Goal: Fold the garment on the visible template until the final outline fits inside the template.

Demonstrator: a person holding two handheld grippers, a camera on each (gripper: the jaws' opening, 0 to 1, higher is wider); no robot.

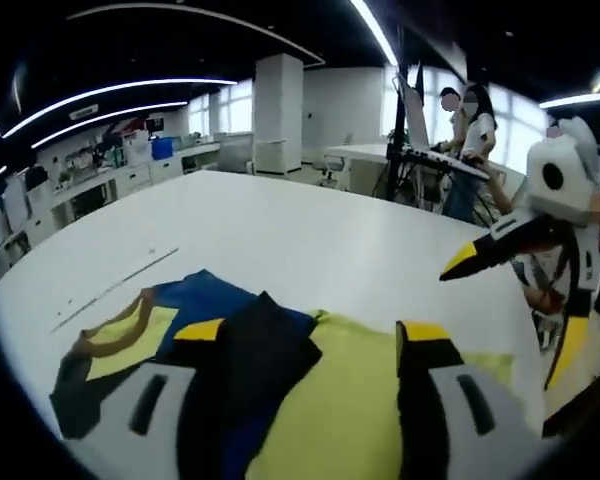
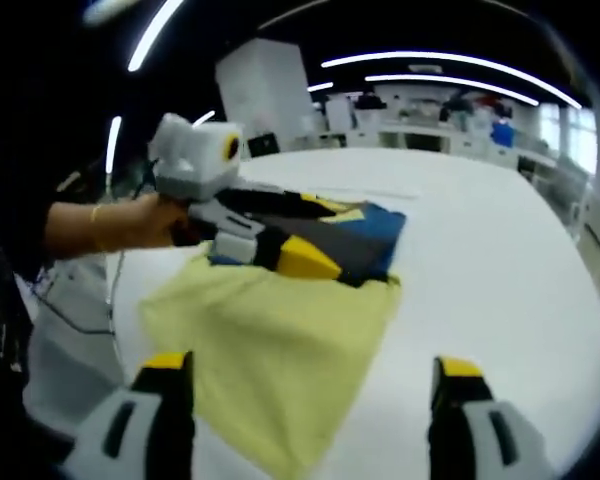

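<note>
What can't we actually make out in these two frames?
- Template: no outline can be made out in either view; the garment covers that part of the table.
- Left tool grip: its tips lie low against dark cloth; whether they pinch it is not clear.
- Garment's near edge: cut off at the bottom of the left gripper view.
- Right tool: open over the cloth.
</note>
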